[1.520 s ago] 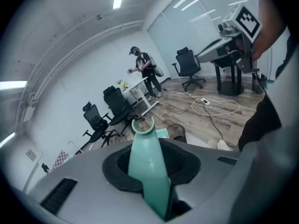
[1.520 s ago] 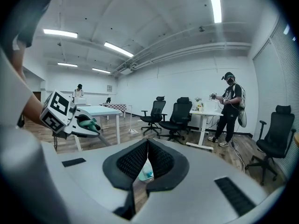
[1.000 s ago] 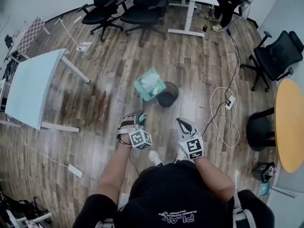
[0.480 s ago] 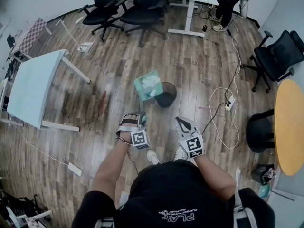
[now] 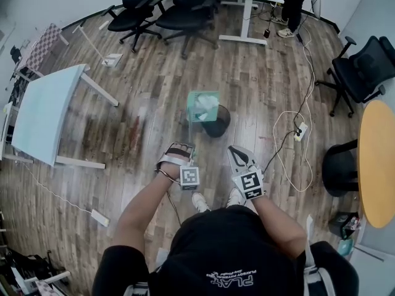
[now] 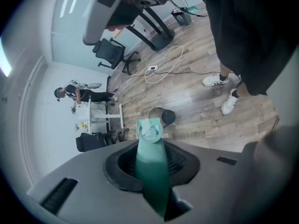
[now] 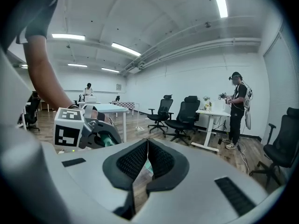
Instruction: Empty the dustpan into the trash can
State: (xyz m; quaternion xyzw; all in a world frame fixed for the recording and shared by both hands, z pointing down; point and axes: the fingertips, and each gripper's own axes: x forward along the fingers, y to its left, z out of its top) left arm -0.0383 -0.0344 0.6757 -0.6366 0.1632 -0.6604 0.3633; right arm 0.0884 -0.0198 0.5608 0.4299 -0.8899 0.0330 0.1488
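1. Underfoot, a brown wood-plank floor point(image 5: 259, 91). Black office chairs point(image 5: 185, 11) and a pale blue table point(image 5: 46, 113) stand around, and a white cable point(image 5: 296, 134) loops over the boards.
2. My left gripper point(image 5: 179, 147) has the dustpan point(image 5: 203, 106) by its handle. The jaws are clamped on it and have just been closing tighter. The pan end hangs ahead of the jaws at the trash can point(image 5: 217, 123) rim; I cannot tell whether they touch.
3. My right gripper point(image 5: 235, 151) sits just beside the left, jaws together, nothing between.
4. Dustpan: teal plastic, squarish tray, pale crumpled scraps inside. Trash can: round, black.
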